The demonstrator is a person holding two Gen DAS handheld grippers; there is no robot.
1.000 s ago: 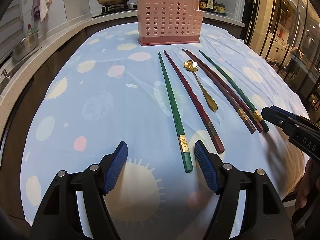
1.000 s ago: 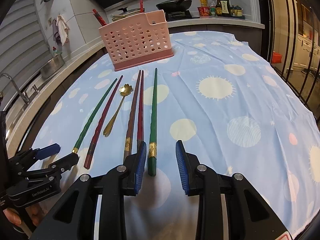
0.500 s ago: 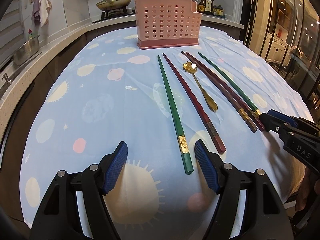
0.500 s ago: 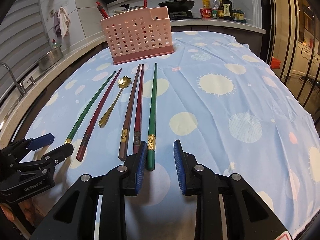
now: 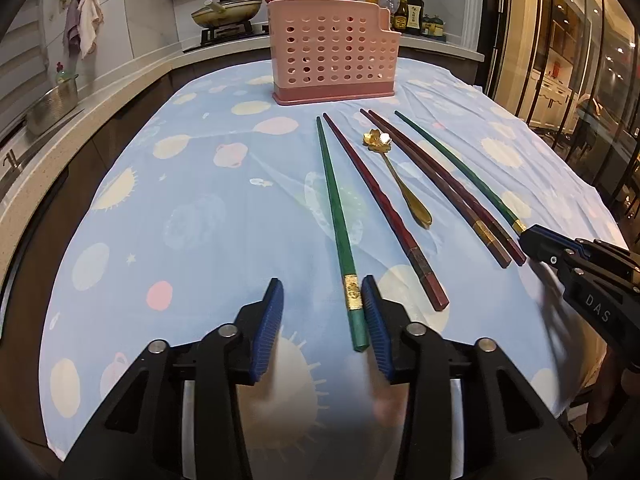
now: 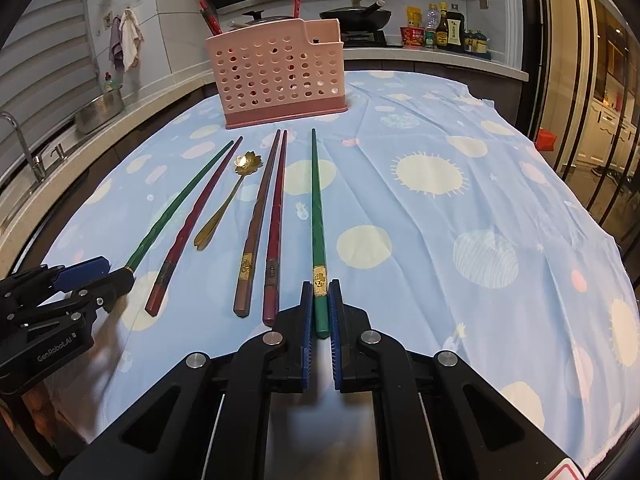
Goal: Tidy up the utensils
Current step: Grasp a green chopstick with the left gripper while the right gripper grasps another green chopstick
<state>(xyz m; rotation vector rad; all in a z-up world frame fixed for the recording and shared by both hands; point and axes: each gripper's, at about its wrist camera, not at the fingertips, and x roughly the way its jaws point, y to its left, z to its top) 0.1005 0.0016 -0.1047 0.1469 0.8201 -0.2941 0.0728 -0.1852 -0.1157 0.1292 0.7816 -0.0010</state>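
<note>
Kitchen bench, blue cloth: right gripper (image 6: 319, 312) clenched on right green chopstick (image 6: 318, 216) butt end. Left gripper (image 5: 322, 320) released, straddling left green chopstick (image 5: 336, 216). Risk: end-grip lets the tip droop and miss pink holder (image 6: 280, 76).

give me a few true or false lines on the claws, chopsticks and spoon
1. The right claw is closed on a green chopstick. True.
2. The left claw is clamped shut on a red chopstick. False: it is open, with the other green chopstick against its right pad.
3. The gold spoon stands in the pink basket. False: it lies on the tablecloth.
4. Some chopsticks already stand in the basket. True.
</note>
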